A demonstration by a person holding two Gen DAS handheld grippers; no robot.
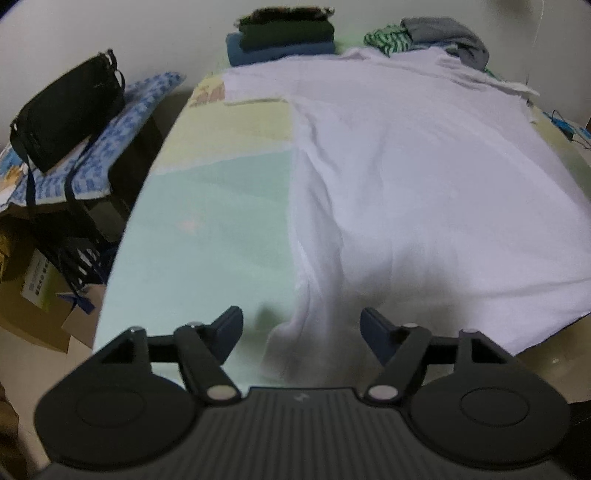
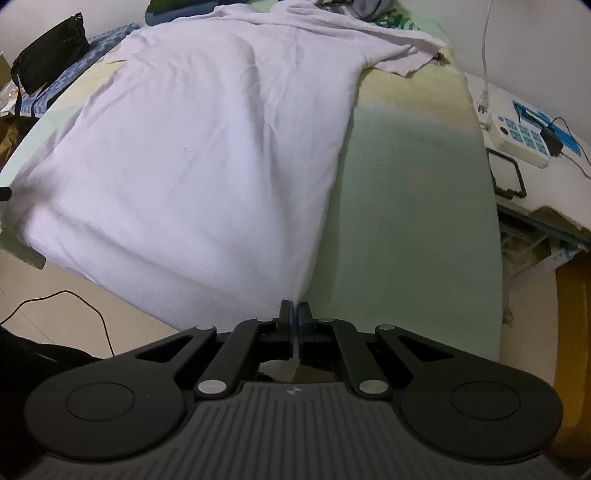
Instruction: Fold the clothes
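The left gripper [image 1: 301,325] stands spread with nothing pinched; the white shirt's [image 1: 406,177] near hem corner lies between and just beyond its fingers, toward 12 o'clock. The right gripper [image 2: 294,314] is pressed together, seemingly nipping the shirt's other near corner at its tips. To do this well, the hem should be drawn taut and square before folding. The shirt spreads from 10 to 1 o'clock over the pale green board [image 2: 413,206]; folded clothes [image 1: 282,40] sit beyond.

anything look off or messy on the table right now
The white shirt hangs over the table's near edge. Behind it, a striped green garment and a grey one lie crumpled beside the folded stack.
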